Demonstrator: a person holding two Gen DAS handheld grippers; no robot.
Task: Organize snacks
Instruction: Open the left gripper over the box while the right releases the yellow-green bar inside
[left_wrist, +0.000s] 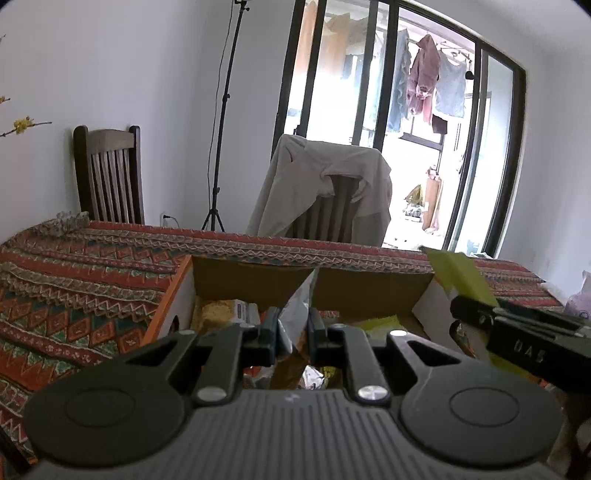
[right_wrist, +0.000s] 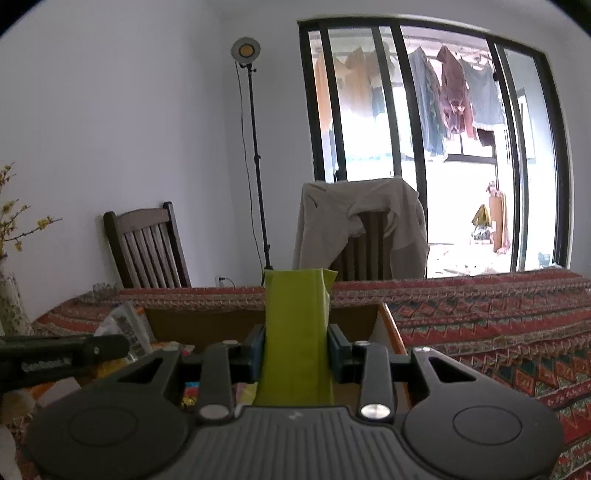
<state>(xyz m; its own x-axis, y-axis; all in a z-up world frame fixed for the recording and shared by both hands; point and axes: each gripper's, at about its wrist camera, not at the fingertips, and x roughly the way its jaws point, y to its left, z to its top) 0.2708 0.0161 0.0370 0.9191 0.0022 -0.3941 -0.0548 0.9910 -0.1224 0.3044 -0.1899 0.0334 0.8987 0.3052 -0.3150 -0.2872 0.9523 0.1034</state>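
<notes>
Clamped in the right gripper (right_wrist: 296, 354), low centre of frame, a yellow-green packet (right_wrist: 297, 325) stands upright over the cardboard box (right_wrist: 388, 325). Likewise the left gripper (left_wrist: 292, 328) pinches a silvery packet (left_wrist: 295, 306). Best lower each inside its compartment before releasing.

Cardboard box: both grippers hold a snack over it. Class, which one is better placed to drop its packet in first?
Probably the left gripper: its silvery packet hangs over the cardboard box interior. The right gripper holds its green packet nearer the box's side wall.
</notes>
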